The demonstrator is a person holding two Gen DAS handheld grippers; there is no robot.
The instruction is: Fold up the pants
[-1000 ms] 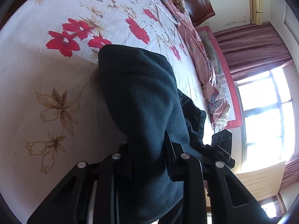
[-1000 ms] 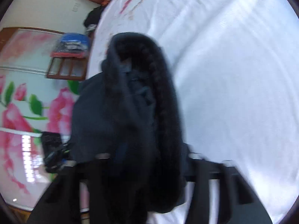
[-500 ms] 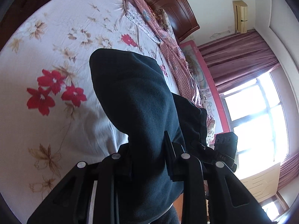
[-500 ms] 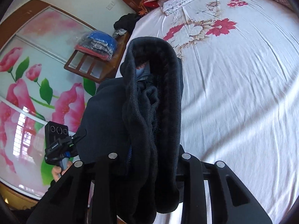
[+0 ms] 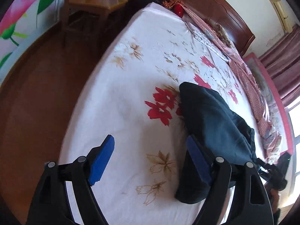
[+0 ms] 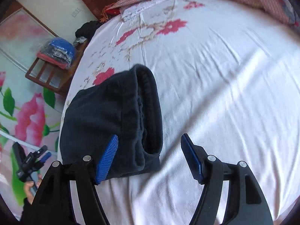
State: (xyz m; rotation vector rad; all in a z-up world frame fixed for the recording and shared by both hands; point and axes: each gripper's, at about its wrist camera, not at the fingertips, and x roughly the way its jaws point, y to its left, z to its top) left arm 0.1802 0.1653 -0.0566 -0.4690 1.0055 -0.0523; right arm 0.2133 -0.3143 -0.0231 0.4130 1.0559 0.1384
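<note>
Dark pants [image 6: 112, 120] lie folded on the bed [image 6: 225, 75] at nine o'clock of the right gripper [image 6: 150, 157], both grippers' jaws just opened, empty, so folding looks finished.

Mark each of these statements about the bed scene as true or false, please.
1. The pants lie on the bed. True.
2. The left gripper is shut on the pants. False: its jaws have just been opening, and nothing is between them.
3. The right gripper is open. True: its jaws have just been opening, and the pants lie partly between them, not pinched.
4. The pants are bright red. False: they are dark, almost black.
5. The sheet is plain white. False: it has red and brown flowers.
</note>
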